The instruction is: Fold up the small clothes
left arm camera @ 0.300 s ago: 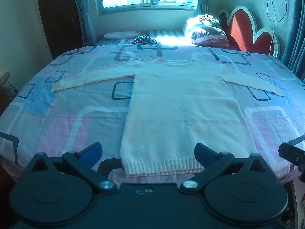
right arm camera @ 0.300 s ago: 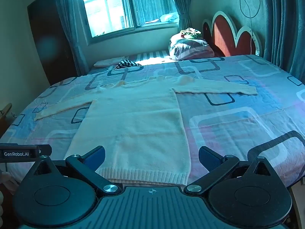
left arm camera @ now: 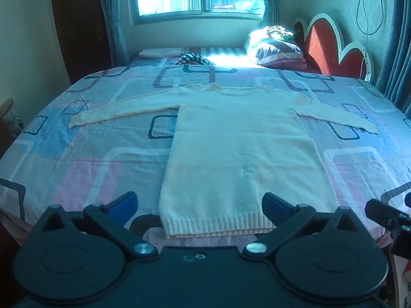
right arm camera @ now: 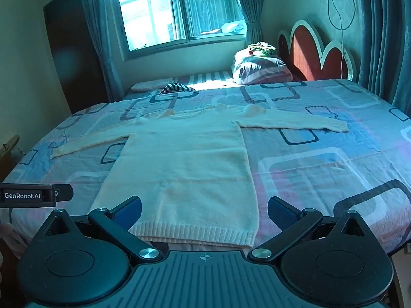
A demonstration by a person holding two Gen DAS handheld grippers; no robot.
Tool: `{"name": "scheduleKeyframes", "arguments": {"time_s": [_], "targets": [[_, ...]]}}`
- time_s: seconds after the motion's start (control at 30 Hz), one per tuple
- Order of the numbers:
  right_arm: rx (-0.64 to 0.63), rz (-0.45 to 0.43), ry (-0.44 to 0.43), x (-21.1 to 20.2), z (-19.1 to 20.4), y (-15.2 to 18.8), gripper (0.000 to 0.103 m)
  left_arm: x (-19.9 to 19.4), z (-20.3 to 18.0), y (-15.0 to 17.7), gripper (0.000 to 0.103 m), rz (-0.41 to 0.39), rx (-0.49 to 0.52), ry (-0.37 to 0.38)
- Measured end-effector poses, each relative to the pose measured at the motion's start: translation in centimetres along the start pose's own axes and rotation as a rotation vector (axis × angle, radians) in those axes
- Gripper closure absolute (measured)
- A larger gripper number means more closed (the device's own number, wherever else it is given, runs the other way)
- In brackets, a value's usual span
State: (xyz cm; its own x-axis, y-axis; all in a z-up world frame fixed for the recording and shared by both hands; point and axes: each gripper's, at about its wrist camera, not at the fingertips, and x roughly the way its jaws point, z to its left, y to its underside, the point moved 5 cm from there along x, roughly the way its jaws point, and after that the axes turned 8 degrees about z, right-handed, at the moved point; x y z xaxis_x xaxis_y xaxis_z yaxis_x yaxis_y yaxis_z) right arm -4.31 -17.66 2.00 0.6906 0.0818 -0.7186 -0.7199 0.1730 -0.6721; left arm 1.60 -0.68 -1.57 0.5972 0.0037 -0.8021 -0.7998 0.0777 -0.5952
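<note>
A cream knit sweater lies flat on the bed, front up, both sleeves spread out sideways, ribbed hem toward me. It also shows in the right wrist view. My left gripper is open and empty, held just before the hem. My right gripper is open and empty, near the hem's right part. The right gripper's side shows at the right edge of the left wrist view. The left gripper's body shows at the left of the right wrist view.
The bed has a pink and blue sheet with rounded-square patterns. Pillows and bedding lie at the far right by a red headboard. A striped cloth lies at the far side under the window.
Both grippers have shifted only slightly; the sweater has not moved.
</note>
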Motion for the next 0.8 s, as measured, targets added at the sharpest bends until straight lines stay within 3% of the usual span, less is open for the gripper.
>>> {"name": "scheduleKeyframes", "arguments": {"time_s": [0.8], "targets": [[0.033,0.016,0.011,-0.05,-0.48,0.11,0.000,0.36,-0.49,-0.06,0.001,-0.003,0.020,-0.014]]}}
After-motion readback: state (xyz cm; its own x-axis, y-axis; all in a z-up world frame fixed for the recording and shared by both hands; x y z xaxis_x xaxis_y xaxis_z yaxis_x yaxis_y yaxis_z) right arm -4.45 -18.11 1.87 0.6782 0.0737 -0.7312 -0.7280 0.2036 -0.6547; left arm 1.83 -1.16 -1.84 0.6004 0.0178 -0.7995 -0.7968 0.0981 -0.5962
